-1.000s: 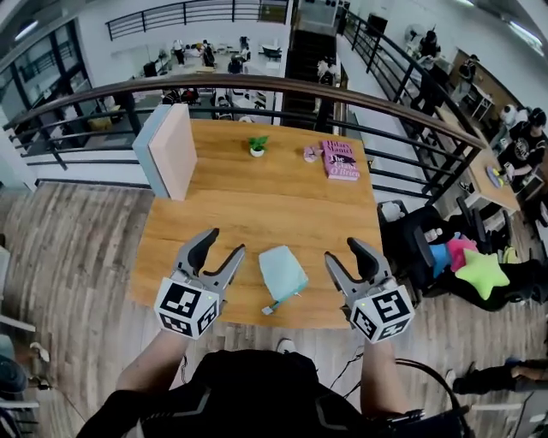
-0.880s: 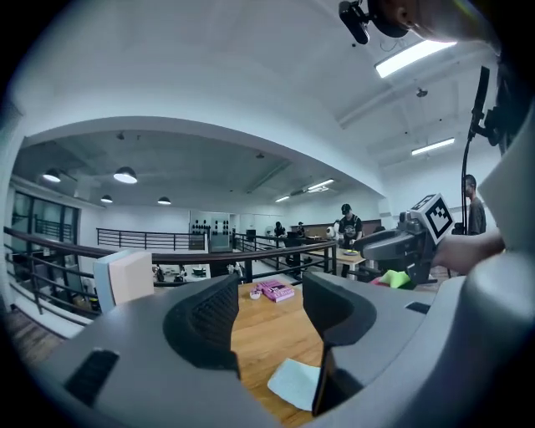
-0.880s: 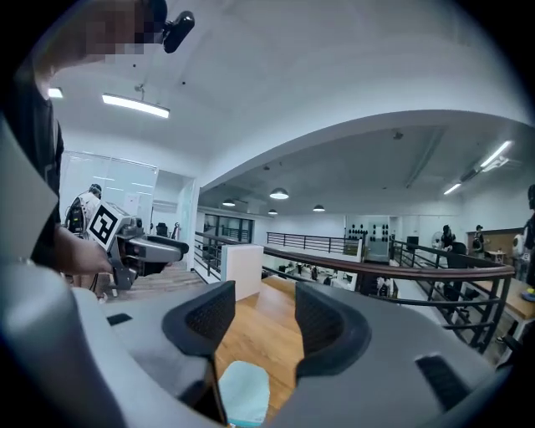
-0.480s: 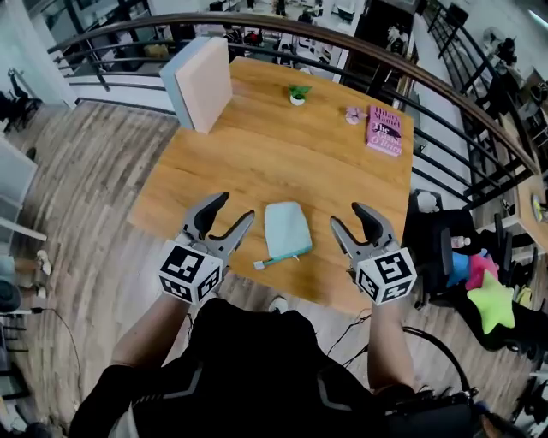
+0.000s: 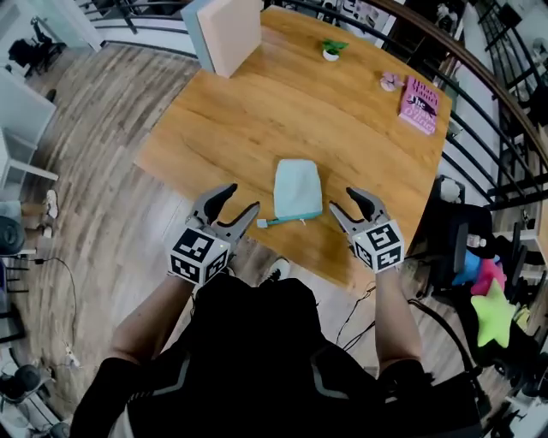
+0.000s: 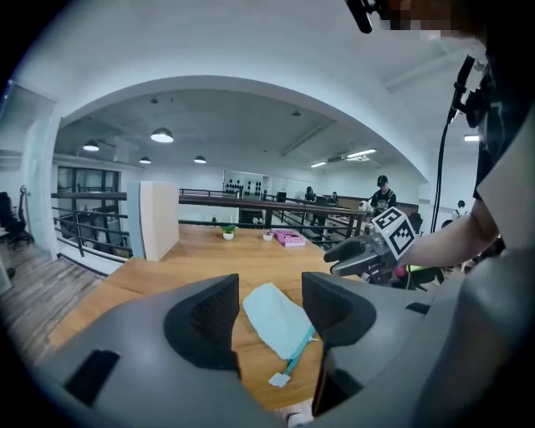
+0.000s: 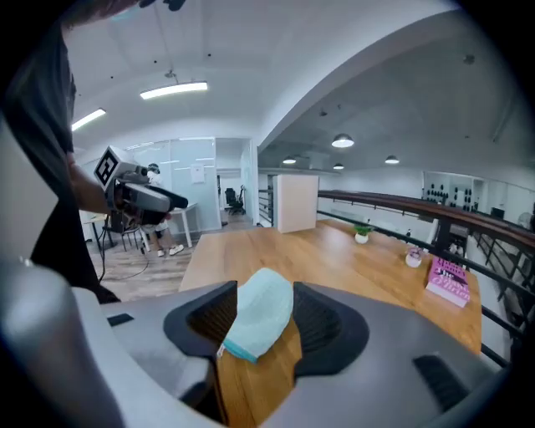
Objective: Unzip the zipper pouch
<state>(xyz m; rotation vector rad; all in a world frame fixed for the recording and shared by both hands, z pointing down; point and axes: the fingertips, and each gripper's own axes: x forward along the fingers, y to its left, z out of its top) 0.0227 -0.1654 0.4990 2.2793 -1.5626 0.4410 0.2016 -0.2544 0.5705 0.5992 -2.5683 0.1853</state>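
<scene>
The pouch [image 5: 298, 189], pale teal, lies flat on the desk [image 5: 257, 111] near the edge closest to the person, its teal pull strap [image 5: 281, 221] running along its near side and ending in a white tag toward the left tongs [image 5: 241, 198]. Only the head view shows the true spacing: both tongs hover at the desk's edge, one on each side of the pouch, neither touching it. The left tongs stand spread, their tips just beside the tag. The right tongs [image 5: 343, 201] are wide too but closing, with nothing between the pads.

The gripper views flatten this. In the left gripper view the pouch [image 6: 280, 322] appears framed by the spread jaws with the strap and tag trailing toward the camera, and the right tongs [image 6: 334, 259] show beyond it. In the right gripper view the pouch [image 7: 261, 313] shows in the gap between the jaws, though it lies ahead of them, not pinched.

Farther across the desk stand a board [image 5: 224, 26], a small plant [image 5: 330, 50] and a pink book [image 5: 418, 92] — all well apart from the pouch.
</scene>
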